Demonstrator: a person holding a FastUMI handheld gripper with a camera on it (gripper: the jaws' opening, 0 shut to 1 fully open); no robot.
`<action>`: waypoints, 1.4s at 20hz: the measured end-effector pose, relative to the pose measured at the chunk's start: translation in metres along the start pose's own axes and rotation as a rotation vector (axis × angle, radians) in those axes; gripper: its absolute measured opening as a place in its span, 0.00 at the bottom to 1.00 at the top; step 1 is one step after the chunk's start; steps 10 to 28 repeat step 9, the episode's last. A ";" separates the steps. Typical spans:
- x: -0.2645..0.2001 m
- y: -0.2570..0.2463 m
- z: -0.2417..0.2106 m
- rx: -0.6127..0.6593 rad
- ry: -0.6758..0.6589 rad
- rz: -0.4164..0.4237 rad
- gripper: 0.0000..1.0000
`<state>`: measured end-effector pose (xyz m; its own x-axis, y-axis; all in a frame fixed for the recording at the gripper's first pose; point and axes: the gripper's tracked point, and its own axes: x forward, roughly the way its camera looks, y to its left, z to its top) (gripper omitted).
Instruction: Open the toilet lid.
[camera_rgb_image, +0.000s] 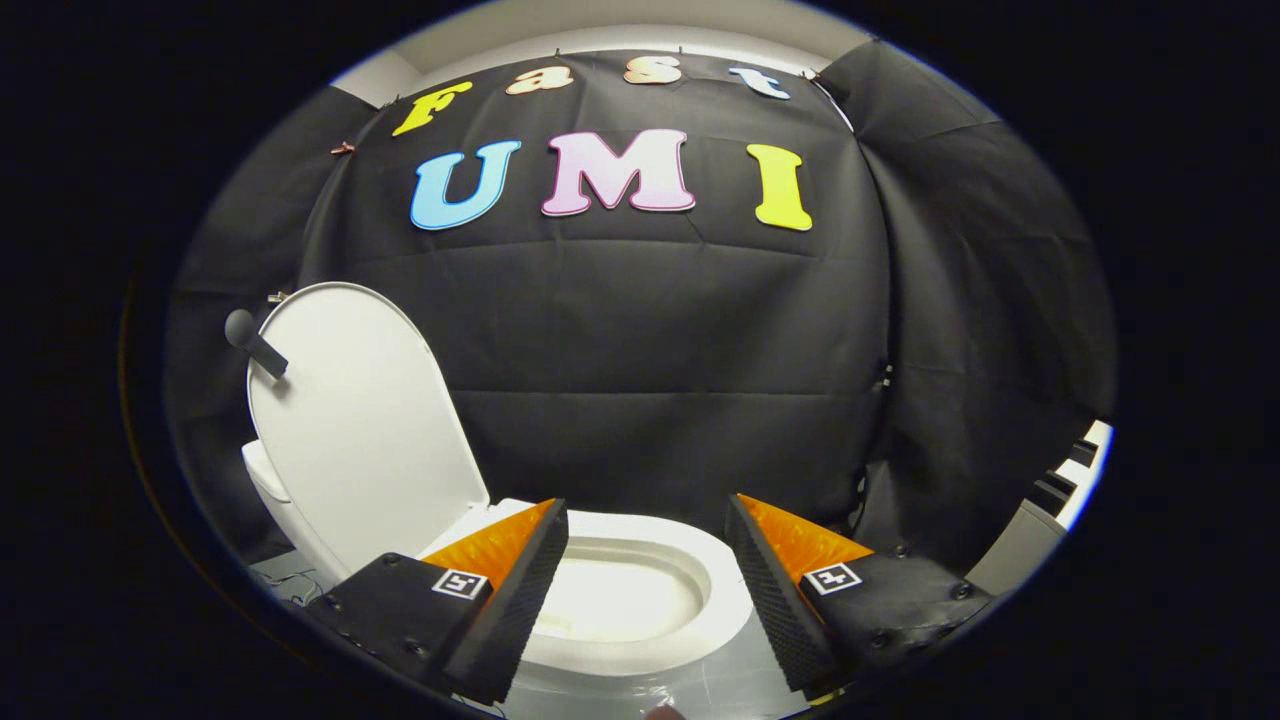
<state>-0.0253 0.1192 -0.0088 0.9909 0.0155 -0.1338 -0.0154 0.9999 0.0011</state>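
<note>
A white toilet (640, 600) stands just ahead of my fingers, its bowl and seat ring showing between them. The white lid (365, 430) is raised and stands nearly upright, leaning back to the left beyond my left finger. A dark handle (255, 343) sticks out from the lid's upper left edge. My gripper (645, 520) is open, its fingers spread wide over the seat, with nothing between them. Neither finger touches the lid.
Black cloth (680, 400) forms the booth's wall right behind the toilet and wraps round to the right. A pale stepped object (1060, 500) sits at the far right. The grey floor (720, 685) lies under the bowl's front.
</note>
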 end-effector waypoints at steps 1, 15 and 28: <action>0.000 -0.002 0.001 -0.002 -0.008 -0.001 0.99; -0.004 -0.011 0.007 0.013 -0.060 0.001 0.99; -0.004 -0.011 0.007 0.013 -0.060 0.001 0.99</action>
